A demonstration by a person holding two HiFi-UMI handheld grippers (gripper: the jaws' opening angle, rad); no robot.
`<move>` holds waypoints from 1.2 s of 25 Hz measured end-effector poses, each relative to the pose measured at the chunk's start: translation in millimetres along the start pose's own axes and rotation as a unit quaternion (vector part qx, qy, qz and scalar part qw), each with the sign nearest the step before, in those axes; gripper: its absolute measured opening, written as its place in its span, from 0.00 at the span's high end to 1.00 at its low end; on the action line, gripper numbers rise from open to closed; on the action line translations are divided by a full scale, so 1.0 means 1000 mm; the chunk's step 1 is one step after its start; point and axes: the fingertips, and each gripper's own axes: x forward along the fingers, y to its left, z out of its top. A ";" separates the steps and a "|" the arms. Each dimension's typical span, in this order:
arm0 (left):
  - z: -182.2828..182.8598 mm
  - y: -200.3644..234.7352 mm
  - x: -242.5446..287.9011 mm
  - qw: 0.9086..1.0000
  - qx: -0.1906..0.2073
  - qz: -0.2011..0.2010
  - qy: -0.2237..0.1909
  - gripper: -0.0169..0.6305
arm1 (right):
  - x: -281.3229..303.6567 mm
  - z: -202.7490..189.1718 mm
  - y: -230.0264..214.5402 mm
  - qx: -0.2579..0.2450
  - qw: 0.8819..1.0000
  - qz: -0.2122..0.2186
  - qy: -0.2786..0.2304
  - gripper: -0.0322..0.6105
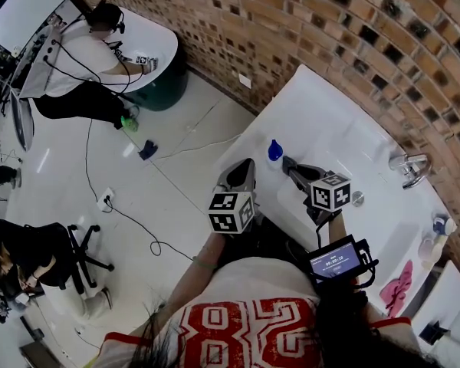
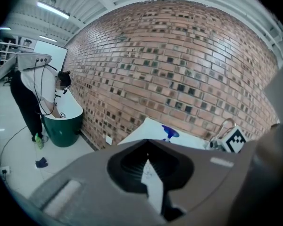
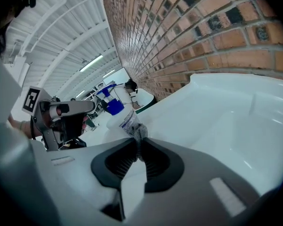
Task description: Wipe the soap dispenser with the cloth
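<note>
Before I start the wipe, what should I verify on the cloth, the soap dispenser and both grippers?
1. Cloth gripped: ok. The right gripper has its jaws shut on a grey cloth.
2. Soap dispenser in line: ok. It stands just beyond the cloth.
3. Cloth touching the dispenser: cannot tell. They look very close, but contact is unclear.
4. Dispenser steadied: not ok. The left gripper is shut, empty and off the bottle.
5. Faucet out of the way: ok. It sits well away from the dispenser.
</note>
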 end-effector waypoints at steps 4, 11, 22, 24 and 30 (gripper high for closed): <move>-0.001 0.004 -0.001 1.000 0.000 0.006 0.000 0.97 | 0.006 0.006 -0.015 -0.002 1.000 -0.008 0.005 0.88; 0.001 0.022 -0.012 1.000 -0.008 0.030 -0.006 0.97 | 0.027 0.019 -0.027 -0.017 1.000 -0.015 0.014 0.88; 0.001 0.039 -0.021 0.999 -0.018 0.049 -0.009 0.97 | 0.042 0.012 -0.024 -0.013 0.999 -0.002 0.035 0.88; 0.001 0.037 -0.020 0.999 -0.018 0.046 -0.008 0.97 | 0.037 0.010 -0.021 -0.011 0.999 -0.003 0.034 0.88; 0.001 0.024 -0.013 1.000 -0.008 0.023 0.001 0.97 | 0.026 0.000 -0.008 0.006 1.000 -0.004 0.025 0.88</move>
